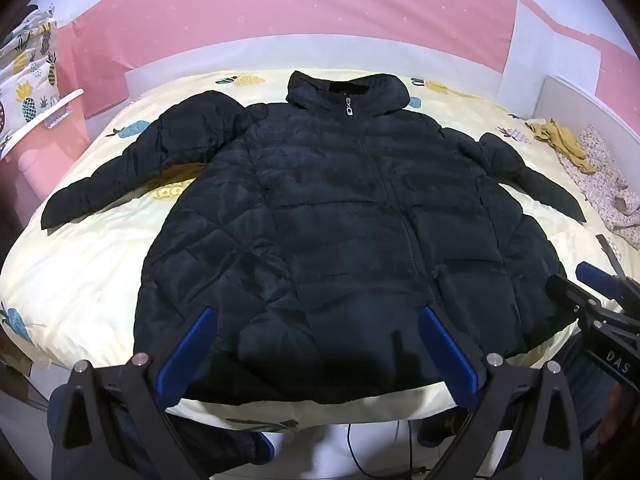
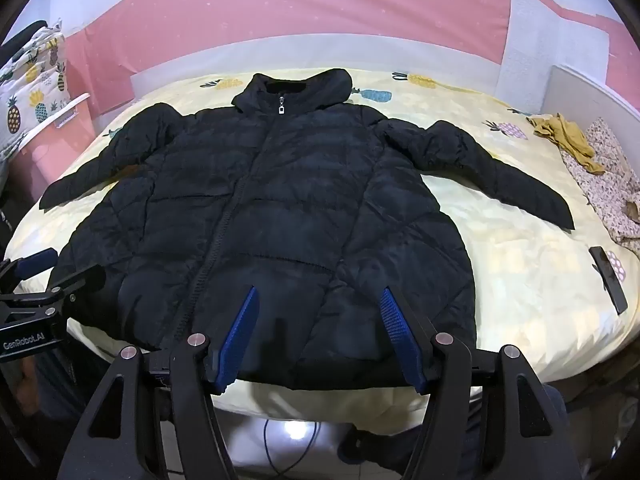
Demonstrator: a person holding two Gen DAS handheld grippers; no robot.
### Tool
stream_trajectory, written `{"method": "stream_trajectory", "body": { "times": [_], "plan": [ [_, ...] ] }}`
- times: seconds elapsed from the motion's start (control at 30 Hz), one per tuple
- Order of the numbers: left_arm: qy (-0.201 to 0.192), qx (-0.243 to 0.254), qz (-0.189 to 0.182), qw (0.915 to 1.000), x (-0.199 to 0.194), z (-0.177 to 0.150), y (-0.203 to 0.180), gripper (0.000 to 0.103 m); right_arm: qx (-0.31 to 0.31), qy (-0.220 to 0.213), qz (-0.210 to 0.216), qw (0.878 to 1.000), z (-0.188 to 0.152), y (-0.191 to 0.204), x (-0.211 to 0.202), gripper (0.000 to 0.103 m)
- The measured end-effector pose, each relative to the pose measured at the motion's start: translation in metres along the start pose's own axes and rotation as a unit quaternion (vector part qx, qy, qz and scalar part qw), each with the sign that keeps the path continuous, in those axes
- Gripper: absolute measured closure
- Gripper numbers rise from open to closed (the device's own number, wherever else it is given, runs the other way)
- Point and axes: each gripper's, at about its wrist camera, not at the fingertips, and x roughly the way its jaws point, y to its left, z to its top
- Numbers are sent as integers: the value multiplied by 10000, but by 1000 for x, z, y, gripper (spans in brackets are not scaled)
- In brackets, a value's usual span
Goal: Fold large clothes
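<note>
A: Spread flat, front up, on the bed with the pale yellow pineapple-print sheet (image 1: 92,272): a black quilted puffer jacket with a hood (image 1: 340,216). Zipped to the collar, silver zip pull (image 1: 349,110) just under the hood. Both sleeves angled out and down from the shoulders, lying on the sheet. Hem at the near edge of the bed.

B: And the tools?

A: Left tool (image 1: 316,316) with blue ribbed pads, spread wide, nothing between them. Tilted downward over the hem, left of the zipper line in its own view. Cannot tell whether touching the fabric or just above it.

B: Right one?

A: Right tool (image 2: 318,294), same blue pads, also open and empty, a little narrower than the left. Over the hem, to the right of the zipper. Seen again at the right edge of the left wrist view, beside the jacket's lower corner.

B: Anything else on the bed?

A: Crumpled mustard-yellow cloth (image 2: 568,136) near the far right corner, well apart from the jacket. Flat black phone-like slab (image 2: 608,276) near the right edge. Floral-print fabric (image 2: 608,192) between those two. Pink wall (image 1: 280,12) behind the white headboard (image 1: 312,56).
</note>
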Motion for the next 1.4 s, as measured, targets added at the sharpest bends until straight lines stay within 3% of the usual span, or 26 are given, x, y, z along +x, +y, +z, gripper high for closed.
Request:
{"method": "stream_trajectory", "body": {
  "times": [1.4],
  "plan": [
    [40, 65, 5, 10000, -4, 0, -4, 1, -22, 87, -46, 9999, -3, 2, 4, 40]
  ]
}}
